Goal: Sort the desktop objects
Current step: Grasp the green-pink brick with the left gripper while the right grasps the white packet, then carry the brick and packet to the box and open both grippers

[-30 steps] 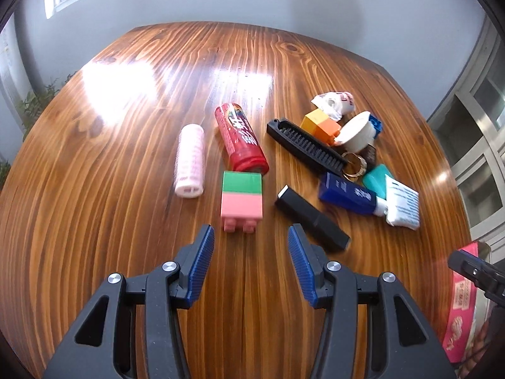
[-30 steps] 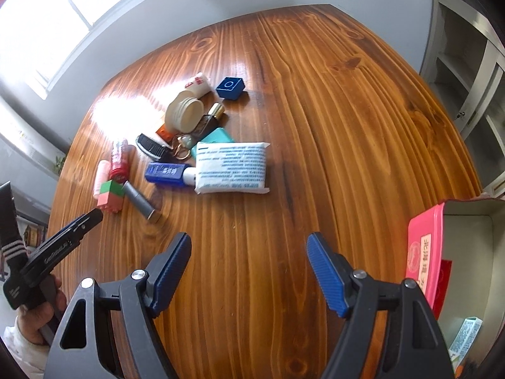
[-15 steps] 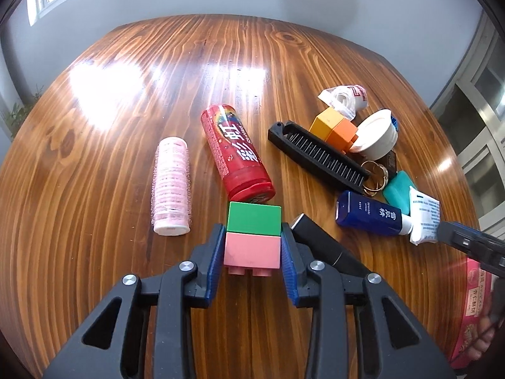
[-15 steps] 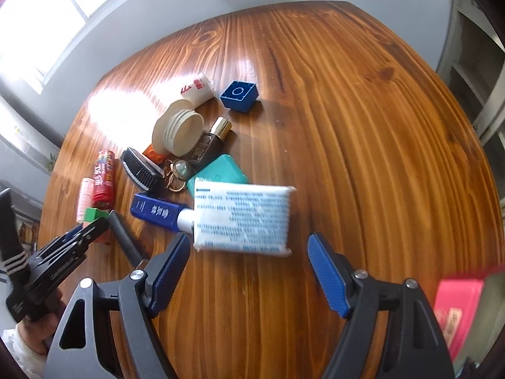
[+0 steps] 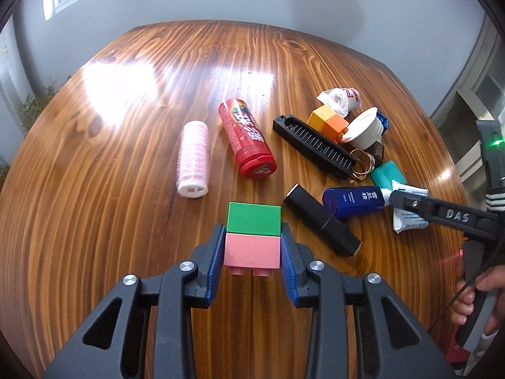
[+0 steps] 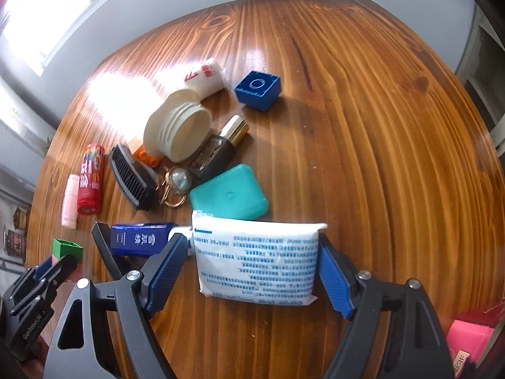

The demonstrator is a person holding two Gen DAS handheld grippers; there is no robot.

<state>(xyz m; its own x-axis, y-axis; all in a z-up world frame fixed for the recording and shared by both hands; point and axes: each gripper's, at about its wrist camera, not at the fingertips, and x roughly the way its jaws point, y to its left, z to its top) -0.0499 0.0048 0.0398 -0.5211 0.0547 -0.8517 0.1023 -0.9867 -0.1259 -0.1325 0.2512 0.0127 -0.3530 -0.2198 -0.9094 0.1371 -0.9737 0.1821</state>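
My left gripper (image 5: pixel 252 237) is shut on a green-and-pink brick stack (image 5: pixel 253 221), its blue pads pressed on the pink brick's sides. The stack's green top (image 6: pixel 68 248) also shows at the lower left of the right wrist view. My right gripper (image 6: pixel 252 243) points down at the table with its jaws opening. A white tissue pack (image 6: pixel 255 265) with blue print lies flat between them; there is a gap at the left pad. The left wrist view shows one right finger (image 5: pixel 442 211) over the pack (image 5: pixel 407 221), held by a person's hand.
On the wooden table (image 5: pixel 110 221) lie a pink roller (image 5: pixel 193 164), red can (image 5: pixel 247 140), black comb (image 5: pixel 312 147), orange brick (image 5: pixel 328 121), white jar (image 6: pixel 176 129), blue tube (image 6: pixel 139 238), black case (image 5: pixel 322 224), teal case (image 6: pixel 228 192) and blue brick (image 6: pixel 257 90). A pink box (image 6: pixel 470 338) sits lower right.
My left gripper went forward, closed on the brick stack, then drew back from the red can with it. My right gripper came down and forward until its jaws straddle the tissue pack.
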